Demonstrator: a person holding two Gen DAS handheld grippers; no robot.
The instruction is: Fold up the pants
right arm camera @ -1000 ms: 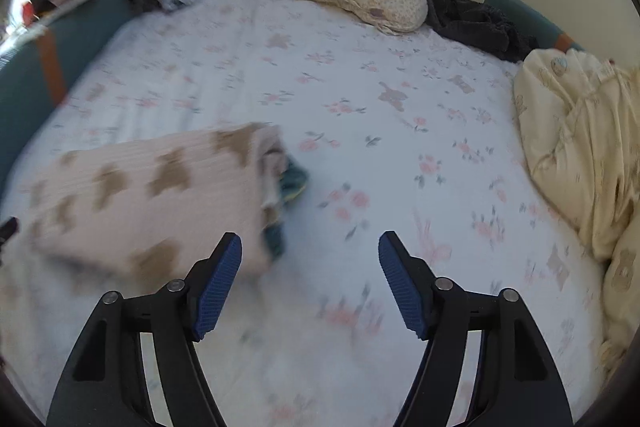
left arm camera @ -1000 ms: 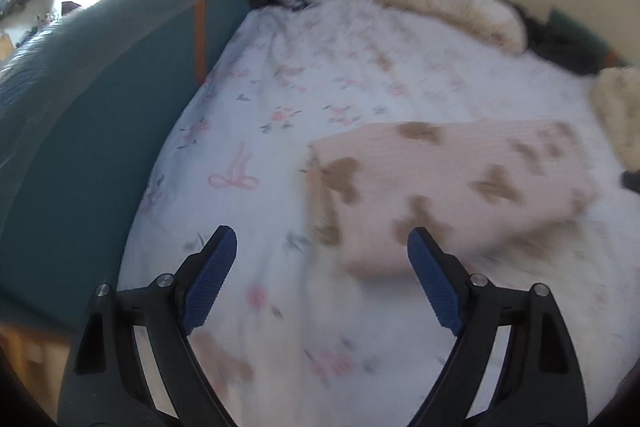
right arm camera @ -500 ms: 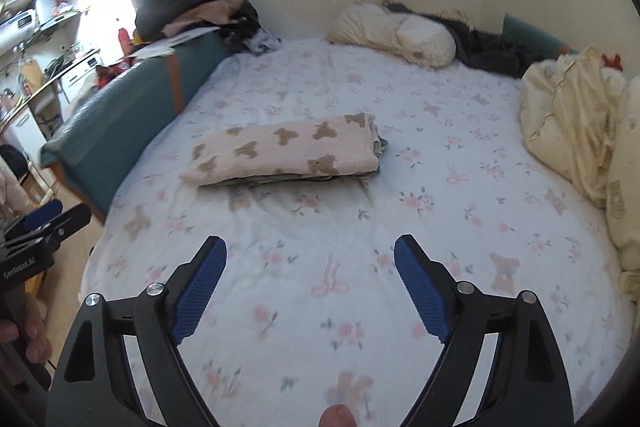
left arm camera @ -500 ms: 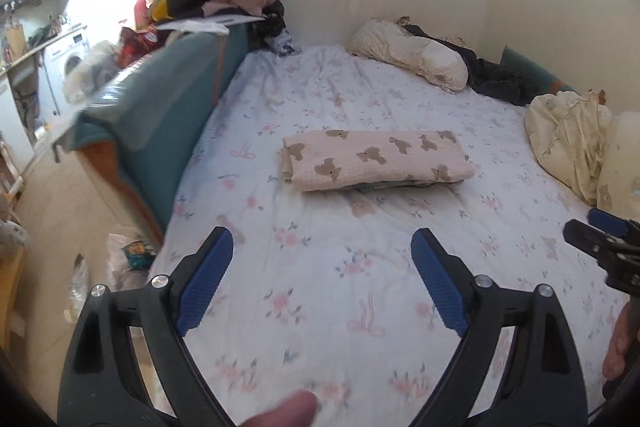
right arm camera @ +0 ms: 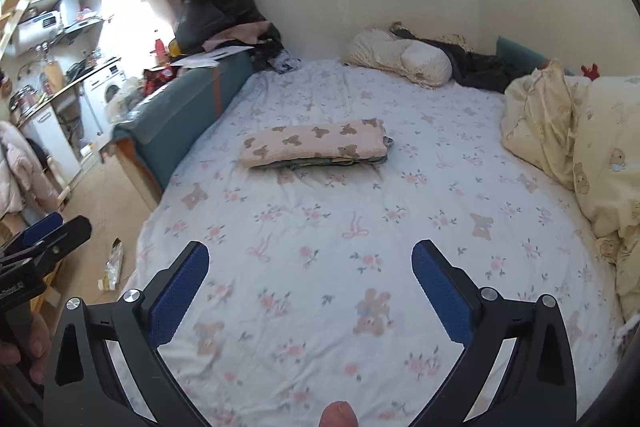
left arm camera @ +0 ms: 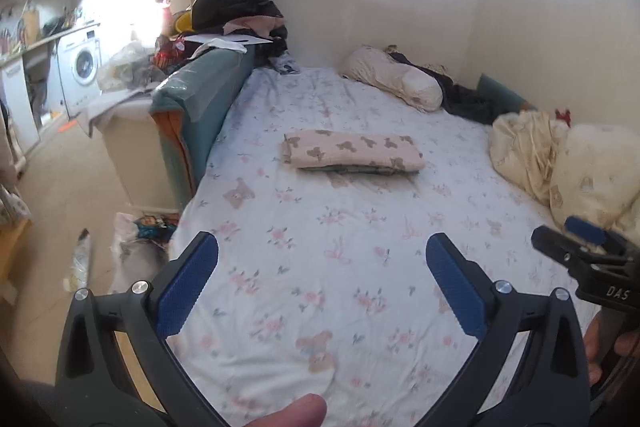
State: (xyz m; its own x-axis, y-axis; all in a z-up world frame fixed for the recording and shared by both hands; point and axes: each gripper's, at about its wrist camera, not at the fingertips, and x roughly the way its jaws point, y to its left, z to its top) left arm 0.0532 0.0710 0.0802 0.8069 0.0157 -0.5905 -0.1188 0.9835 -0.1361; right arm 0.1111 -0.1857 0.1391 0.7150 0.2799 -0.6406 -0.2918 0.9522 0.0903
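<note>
Both claws (left arm camera: 322,283) far from pants (left arm camera: 352,155)

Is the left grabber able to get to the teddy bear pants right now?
Probably yes. The left gripper is open and empty, its jaws just widened, and only bare flowered sheet lies between it and the folded pants. It would have to move forward first, though.

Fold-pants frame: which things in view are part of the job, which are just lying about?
Job:
- folded bear-print pants on the bed sheet, nothing gripping them
- left gripper, open, empty, jaws just opened further
- right gripper, same

Lying about:
- pillow
- yellow duvet
- dark clothes
- washing machine
- floor litter
</note>
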